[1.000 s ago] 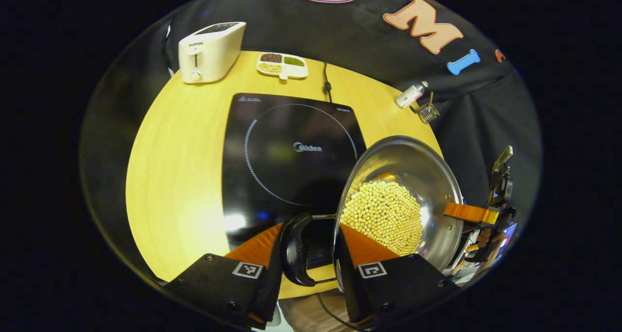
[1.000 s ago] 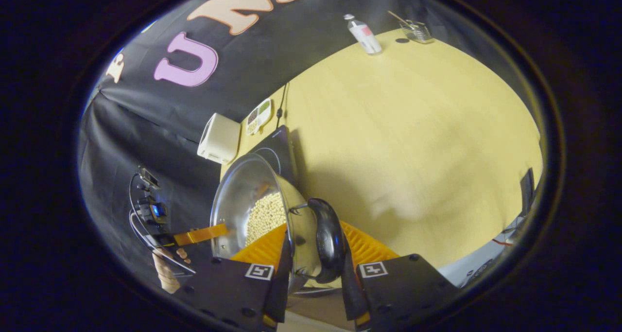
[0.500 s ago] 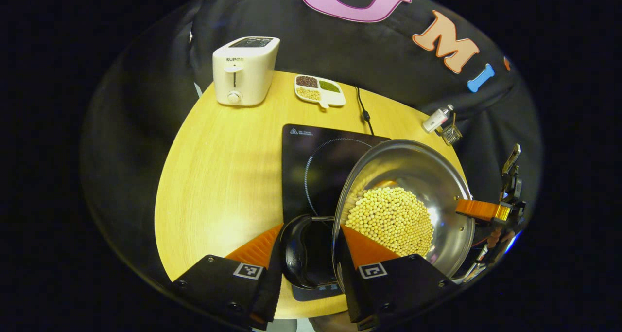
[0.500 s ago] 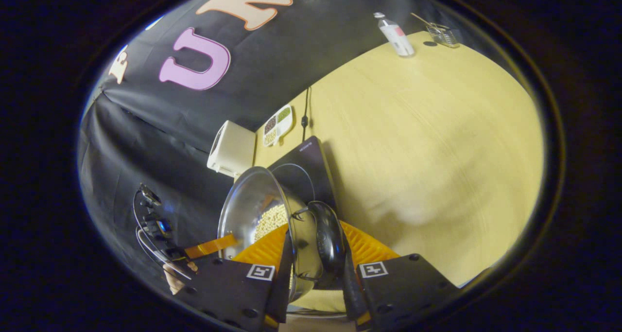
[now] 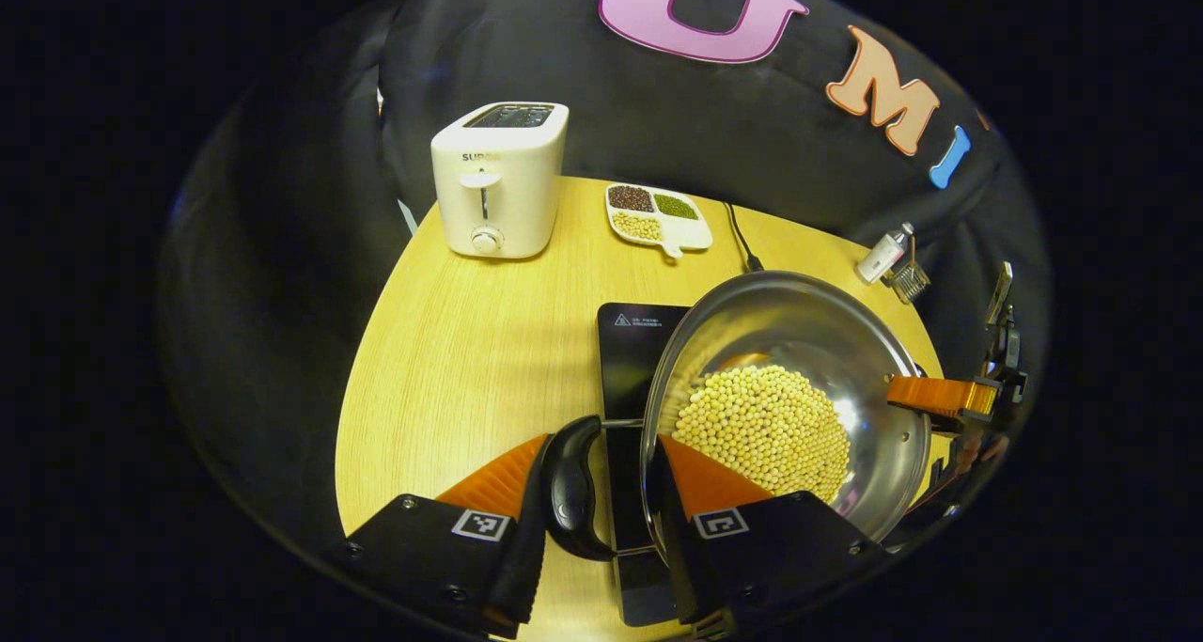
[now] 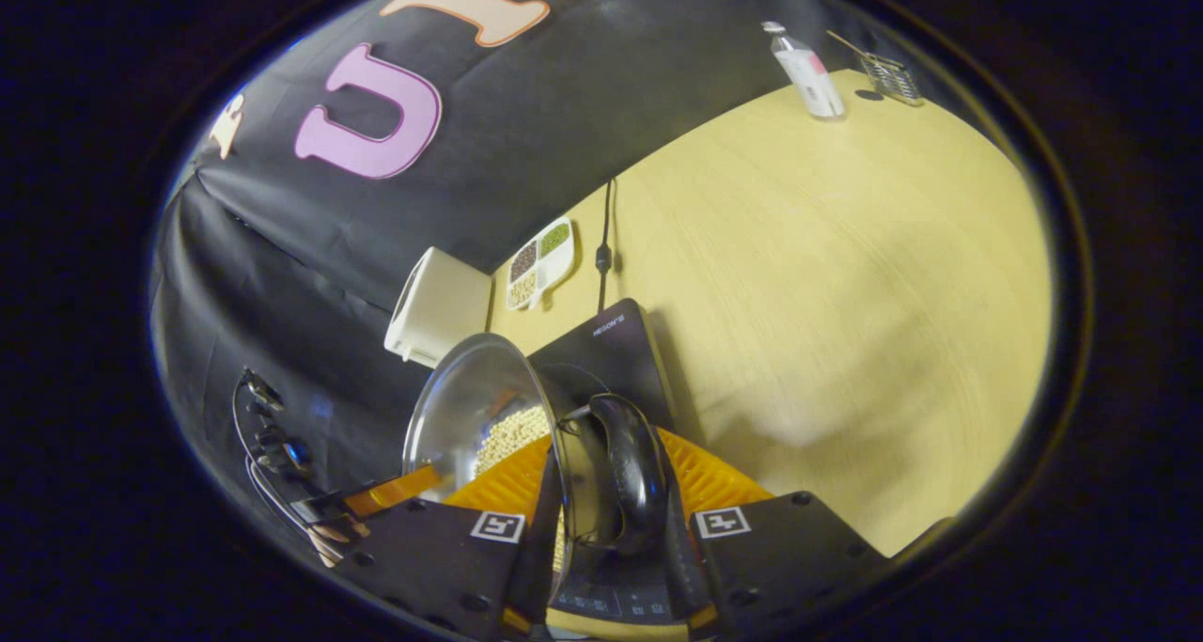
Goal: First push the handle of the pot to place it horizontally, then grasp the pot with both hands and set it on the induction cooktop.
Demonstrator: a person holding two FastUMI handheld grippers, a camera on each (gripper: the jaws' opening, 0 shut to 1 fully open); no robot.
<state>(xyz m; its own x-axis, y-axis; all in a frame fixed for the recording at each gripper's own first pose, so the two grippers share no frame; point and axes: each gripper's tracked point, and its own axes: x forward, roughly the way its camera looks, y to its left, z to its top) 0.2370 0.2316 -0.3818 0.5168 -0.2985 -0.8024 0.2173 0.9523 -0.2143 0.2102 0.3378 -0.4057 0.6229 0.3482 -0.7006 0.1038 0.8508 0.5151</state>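
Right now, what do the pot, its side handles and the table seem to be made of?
Pot: looks like polished stainless steel; its inner wall is silvery and mirrors the light. Side handle: glossy black, probably plastic, on thin metal wire brackets. Table: pale yellow with fine grain lines, so wood or wood-look laminate; which one cannot be told.

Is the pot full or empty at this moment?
Partly filled. In the left gripper view, the pot holds a heap of pale round beans on its bottom, with bare shiny wall above them.

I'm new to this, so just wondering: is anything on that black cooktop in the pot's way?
Nothing visible. The pot of beans hangs over the induction cooktop, whose visible surface is bare.
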